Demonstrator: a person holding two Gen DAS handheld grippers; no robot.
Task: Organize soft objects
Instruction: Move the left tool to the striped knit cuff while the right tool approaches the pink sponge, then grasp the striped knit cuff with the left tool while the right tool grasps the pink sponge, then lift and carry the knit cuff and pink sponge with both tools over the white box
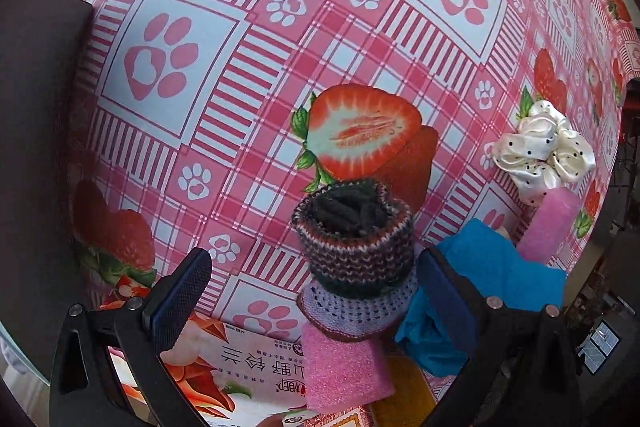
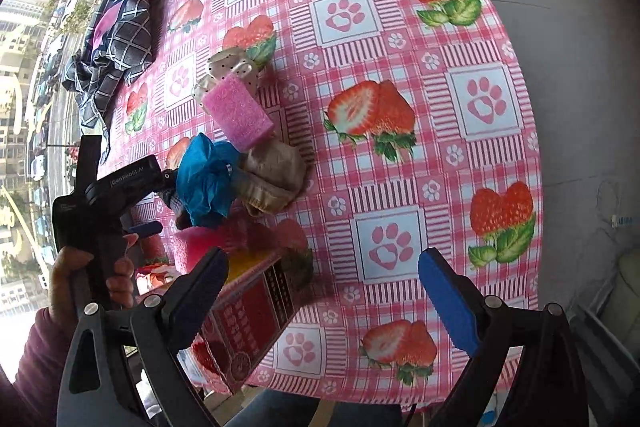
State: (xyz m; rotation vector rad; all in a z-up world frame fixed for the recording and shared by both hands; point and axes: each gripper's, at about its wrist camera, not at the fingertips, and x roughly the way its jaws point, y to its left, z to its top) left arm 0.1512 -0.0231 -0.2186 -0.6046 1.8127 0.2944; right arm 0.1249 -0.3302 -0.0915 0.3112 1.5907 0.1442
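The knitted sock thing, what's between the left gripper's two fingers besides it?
Nothing else: in the left wrist view the knitted sock stands alone between the open left gripper, on a pink sponge.

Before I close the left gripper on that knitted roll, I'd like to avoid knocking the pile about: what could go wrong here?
The left gripper is open around the knitted roll, but its right finger sits against the blue cloth, so closing may snag that too. The roll partly rests on a pink sponge, which could shift when it lifts. Another pink sponge leans on the pile and might topple.
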